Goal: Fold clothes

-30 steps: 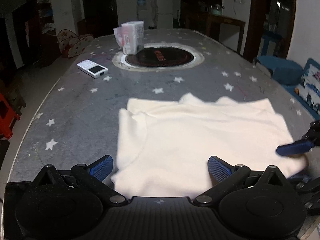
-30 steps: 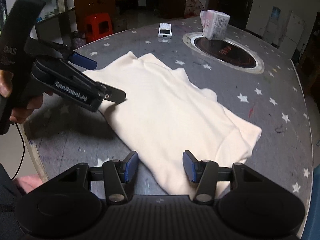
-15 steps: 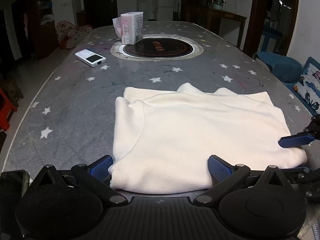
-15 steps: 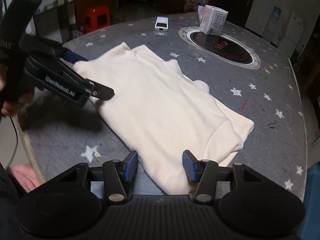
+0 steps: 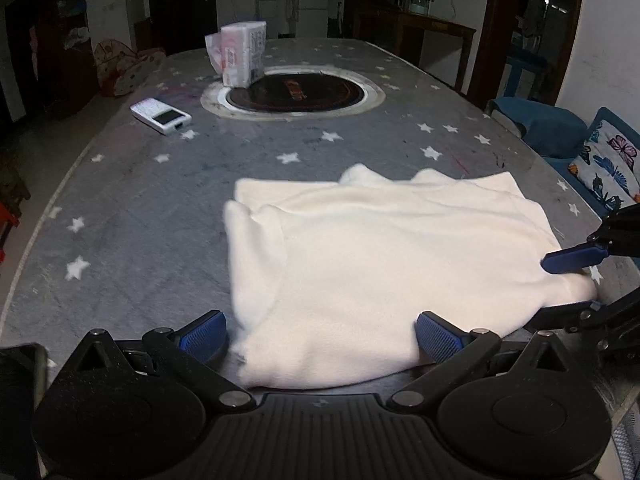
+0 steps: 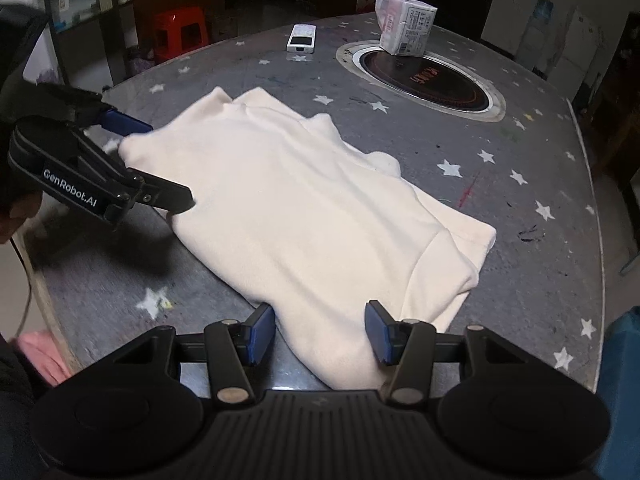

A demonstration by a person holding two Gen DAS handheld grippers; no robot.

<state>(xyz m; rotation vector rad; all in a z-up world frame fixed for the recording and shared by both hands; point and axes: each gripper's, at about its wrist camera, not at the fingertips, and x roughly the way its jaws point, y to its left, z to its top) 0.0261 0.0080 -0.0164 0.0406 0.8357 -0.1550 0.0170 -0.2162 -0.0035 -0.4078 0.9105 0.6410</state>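
A cream garment [image 5: 384,264] lies folded flat on the grey star-patterned table [image 5: 140,208]. It also shows in the right wrist view [image 6: 304,208]. My left gripper [image 5: 320,334] is open, its fingers straddling the garment's near edge at one corner. It also shows in the right wrist view [image 6: 160,164], open around that corner. My right gripper [image 6: 318,334] is open, its fingers straddling the garment's other near corner. It also shows in the left wrist view [image 5: 568,284], with one blue pad over the cloth.
A tissue pack [image 5: 240,54] stands by a round black hob [image 5: 294,90] set in the table's middle. A white remote [image 5: 160,116] lies left of it. A red stool [image 6: 180,30] and a blue sofa [image 5: 560,128] stand beside the table.
Both grippers have moved in over the garment's near edge, so the cloth now lies between each pair of open fingers. The garment has stayed flat.
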